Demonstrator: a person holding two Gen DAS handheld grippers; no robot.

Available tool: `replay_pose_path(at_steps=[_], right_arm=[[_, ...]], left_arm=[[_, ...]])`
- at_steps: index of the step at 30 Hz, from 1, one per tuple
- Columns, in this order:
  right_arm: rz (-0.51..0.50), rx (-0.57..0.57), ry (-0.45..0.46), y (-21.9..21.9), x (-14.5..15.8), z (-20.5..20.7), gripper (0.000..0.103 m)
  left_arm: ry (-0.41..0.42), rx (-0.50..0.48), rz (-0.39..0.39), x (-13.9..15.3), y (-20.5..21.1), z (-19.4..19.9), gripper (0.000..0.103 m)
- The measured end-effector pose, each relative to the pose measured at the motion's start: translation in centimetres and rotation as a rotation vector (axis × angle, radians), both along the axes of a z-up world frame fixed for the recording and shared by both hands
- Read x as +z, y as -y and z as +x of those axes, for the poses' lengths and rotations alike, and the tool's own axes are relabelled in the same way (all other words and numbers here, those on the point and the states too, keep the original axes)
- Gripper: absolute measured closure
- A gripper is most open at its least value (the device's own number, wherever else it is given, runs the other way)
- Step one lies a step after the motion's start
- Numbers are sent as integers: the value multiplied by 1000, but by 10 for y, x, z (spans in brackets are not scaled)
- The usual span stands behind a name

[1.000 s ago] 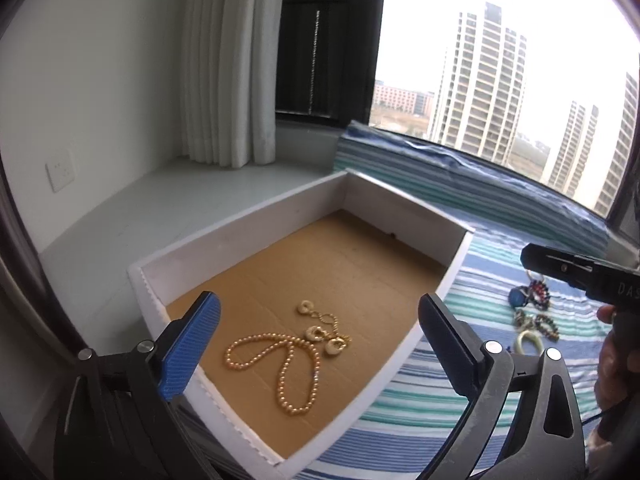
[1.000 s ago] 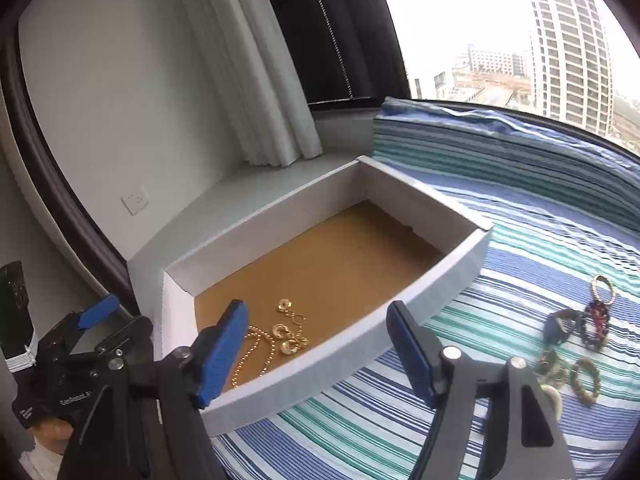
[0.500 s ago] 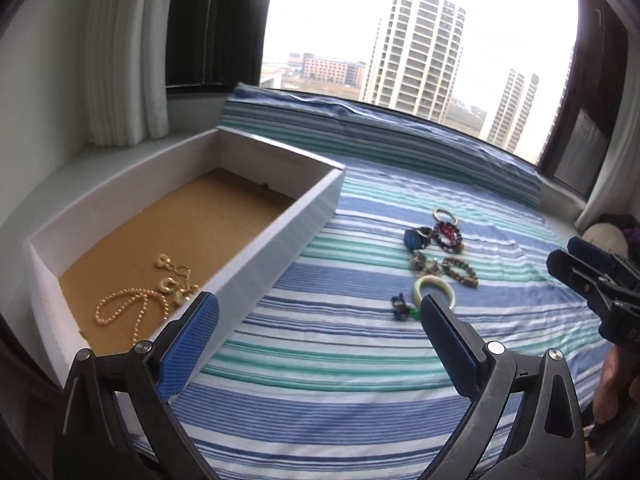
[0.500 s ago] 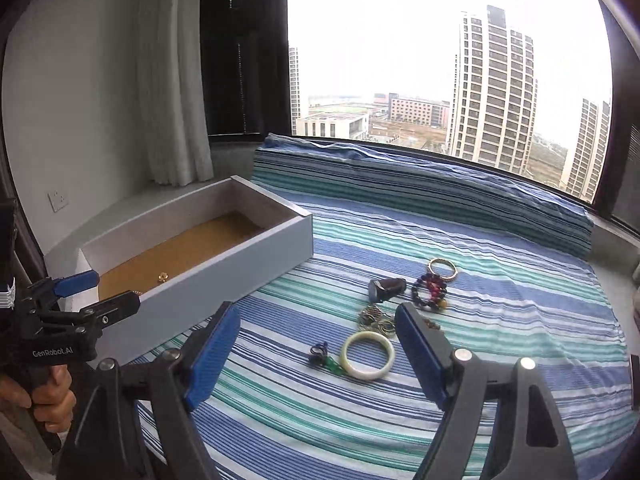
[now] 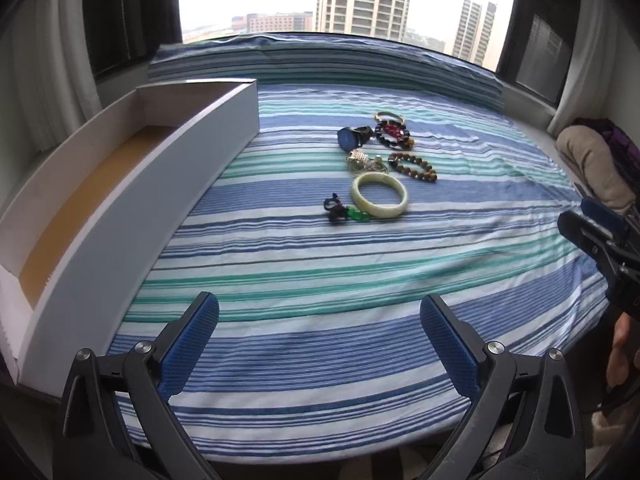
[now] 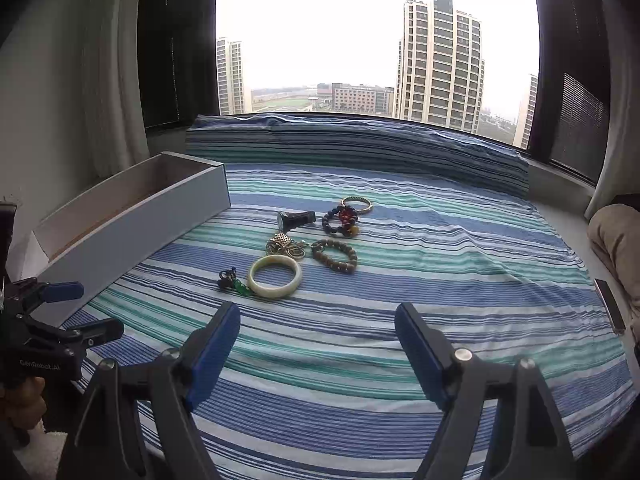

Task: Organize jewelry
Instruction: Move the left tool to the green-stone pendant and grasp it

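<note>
Now I have swung both grippers, left (image 5: 318, 344) and right (image 6: 317, 350), fingers wide and empty, from the box (image 5: 168, 168) toward the loose jewelry (image 6: 308, 240), ready to pick more.

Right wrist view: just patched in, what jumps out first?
A cluster of jewelry lies mid-bed on the striped sheet, with the pale bangle nearest the camera and a brown bead bracelet just beyond it. A long white box sits to the left. Both the right gripper and left gripper are open and empty.
</note>
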State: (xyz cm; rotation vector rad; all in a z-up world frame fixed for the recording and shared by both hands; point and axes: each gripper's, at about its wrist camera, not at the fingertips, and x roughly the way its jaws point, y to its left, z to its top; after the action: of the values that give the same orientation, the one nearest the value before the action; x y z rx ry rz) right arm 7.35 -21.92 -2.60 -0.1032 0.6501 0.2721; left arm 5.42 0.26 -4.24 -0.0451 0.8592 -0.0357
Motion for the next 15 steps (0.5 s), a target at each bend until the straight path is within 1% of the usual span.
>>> replay_pose_path(at_steps=[2,3,6,7,10,15], right_arm=[[-5,-15,-14,5,-5,-4,22],[-7,-18,-21,8,-7,-9,22],[-16,-20,-51,8,-15,-14,19],[-15,-19,-63,8,-18,-15,18],[-12,-9,-97,5,-27,-19,18],[-14,12,-136,-2,-37,-21,17]], left_arm=[[20,-6,2,3,2,0,2],[25,-13,-9,5,3,-1,2],[11,-25,-41,4,5,2,2],[5,-27,-36,2,7,2,2],[-1,-28,-1,-2,11,2,2],[-19,-12,2,-6,6,1,2]])
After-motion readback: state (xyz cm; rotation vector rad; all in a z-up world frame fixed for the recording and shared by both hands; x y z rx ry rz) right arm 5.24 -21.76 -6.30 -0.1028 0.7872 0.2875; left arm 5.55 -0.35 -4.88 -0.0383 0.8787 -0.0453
